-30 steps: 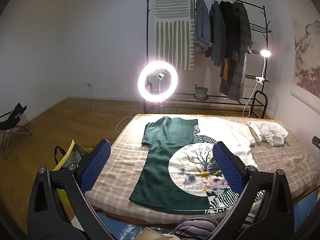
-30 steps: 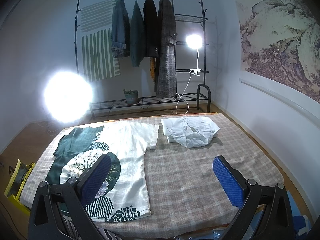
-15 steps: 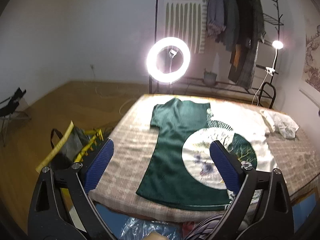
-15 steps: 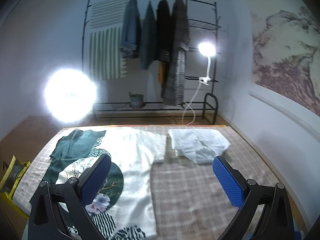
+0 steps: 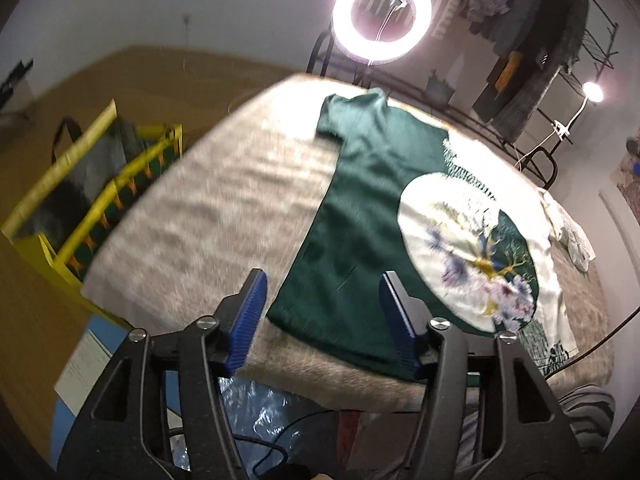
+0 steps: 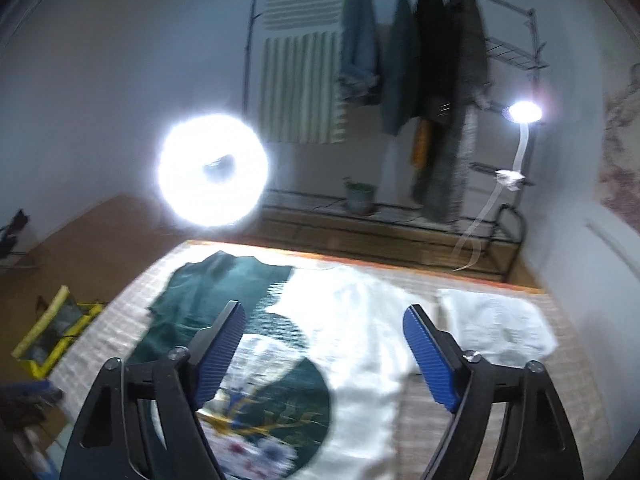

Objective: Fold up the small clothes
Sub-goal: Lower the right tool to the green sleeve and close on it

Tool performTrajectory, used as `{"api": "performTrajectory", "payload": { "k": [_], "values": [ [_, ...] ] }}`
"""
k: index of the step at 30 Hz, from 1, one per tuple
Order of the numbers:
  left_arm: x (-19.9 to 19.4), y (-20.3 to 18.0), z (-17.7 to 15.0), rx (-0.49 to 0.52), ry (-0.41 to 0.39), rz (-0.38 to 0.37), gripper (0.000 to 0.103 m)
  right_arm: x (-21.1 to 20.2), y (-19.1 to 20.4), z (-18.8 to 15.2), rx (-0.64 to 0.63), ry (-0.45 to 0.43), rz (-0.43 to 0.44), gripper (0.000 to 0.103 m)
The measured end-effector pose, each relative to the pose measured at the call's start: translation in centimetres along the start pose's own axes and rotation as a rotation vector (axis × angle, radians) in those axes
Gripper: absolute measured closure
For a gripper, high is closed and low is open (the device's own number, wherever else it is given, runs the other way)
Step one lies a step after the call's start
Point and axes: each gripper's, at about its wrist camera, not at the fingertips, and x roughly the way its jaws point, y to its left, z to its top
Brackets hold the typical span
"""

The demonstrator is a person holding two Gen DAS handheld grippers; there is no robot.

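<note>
Left wrist view: your left claw (image 5: 322, 322) hangs over the near edge of the counter (image 5: 192, 216), its blue pads spread apart and holding nothing. The T-shirt (image 5: 372, 216) lies flat just ahead, its green bottom corner framed between the two pads; whether either pad touches the cloth, you cannot tell through the blur. A yellow bag (image 5: 80, 184) sits on the floor off to the left, and a ring light (image 5: 382, 12) glares beyond the counter.

From the right wrist, your right claw (image 6: 322, 356) is also spread wide and empty, above the shirt's white half (image 6: 360, 328). A folded white garment (image 6: 496, 328) lies just right of the shirt.
</note>
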Motion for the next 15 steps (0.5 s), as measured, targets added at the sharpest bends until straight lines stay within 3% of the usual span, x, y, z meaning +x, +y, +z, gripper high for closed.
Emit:
{"api": "performTrajectory", "payload": {
  "k": [6,15],
  "values": [
    [3.3,1.1,-0.9,-0.011,0.052,-0.028,0.047,5.3,5.2,2.1,-0.03,0.066,0.133,0.026],
    [5.9,1.4,-1.1,0.044,0.056,-0.048,0.047,14.3,13.3,5.3,-0.034,0.169,0.288,0.026]
  ]
}}
